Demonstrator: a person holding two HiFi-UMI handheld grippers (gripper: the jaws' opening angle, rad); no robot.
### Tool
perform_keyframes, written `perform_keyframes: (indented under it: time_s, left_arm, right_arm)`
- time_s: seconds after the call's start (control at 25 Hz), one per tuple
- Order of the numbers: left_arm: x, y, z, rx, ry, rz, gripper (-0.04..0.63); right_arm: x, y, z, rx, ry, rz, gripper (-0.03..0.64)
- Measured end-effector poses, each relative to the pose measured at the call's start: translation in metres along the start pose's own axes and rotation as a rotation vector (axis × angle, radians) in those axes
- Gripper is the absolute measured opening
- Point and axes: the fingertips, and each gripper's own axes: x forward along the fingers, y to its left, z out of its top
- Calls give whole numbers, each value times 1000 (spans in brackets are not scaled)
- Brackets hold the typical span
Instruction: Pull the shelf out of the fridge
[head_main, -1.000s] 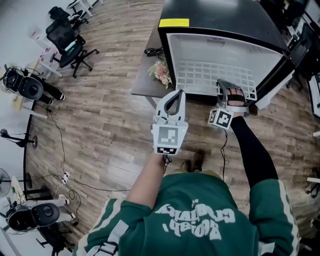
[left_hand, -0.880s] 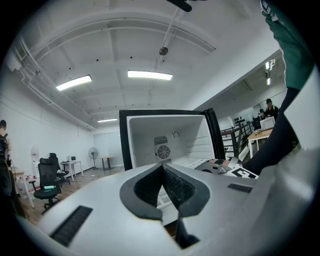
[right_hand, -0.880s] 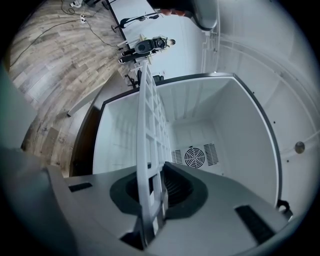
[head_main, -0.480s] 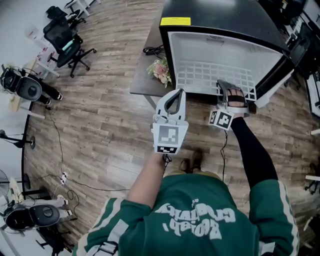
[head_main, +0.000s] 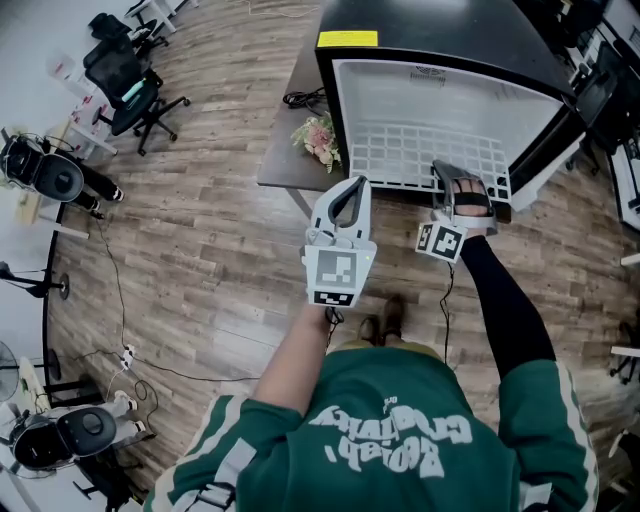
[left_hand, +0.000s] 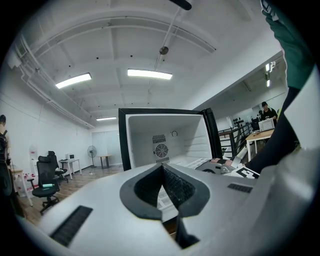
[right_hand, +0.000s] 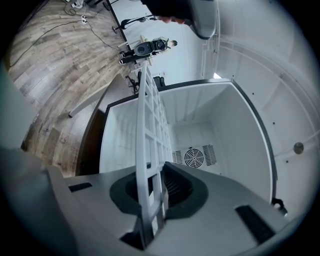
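A small black fridge (head_main: 450, 40) stands open, its inside white (right_hand: 220, 125). A white grid shelf (head_main: 420, 155) sticks partly out of its mouth. My right gripper (head_main: 460, 192) is shut on the shelf's front edge; in the right gripper view the shelf (right_hand: 150, 150) runs edge-on between the jaws toward the fan grille at the back. My left gripper (head_main: 347, 205) hangs in the air left of the fridge, shut and holding nothing. In the left gripper view its pads (left_hand: 162, 187) meet with the fridge (left_hand: 165, 140) behind them.
A low table (head_main: 300, 130) with a bunch of flowers (head_main: 322, 138) stands left of the fridge. Office chairs (head_main: 130, 75) and cables lie on the wood floor at the far left. The fridge door (head_main: 545, 150) swings out at the right.
The view has shifted slightly; the shelf and my right gripper sit a little higher in the picture. The left gripper has not moved.
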Motion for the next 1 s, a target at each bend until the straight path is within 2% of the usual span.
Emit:
perform_keyframes:
  time_s: [0.6,0.84,1.0]
  left_arm:
    - [-11,-4,0,10,-5,1,15]
    - [-28,4,12,12,-47,10,15]
    - [-38,2,16,24,-56,3,15]
  right_arm:
    - [-34,-11,6,-20,-36,-43,38]
    - [-75,0,15,-1,-67,-31,36]
    - [-94,7,14,19,-43,-23,37]
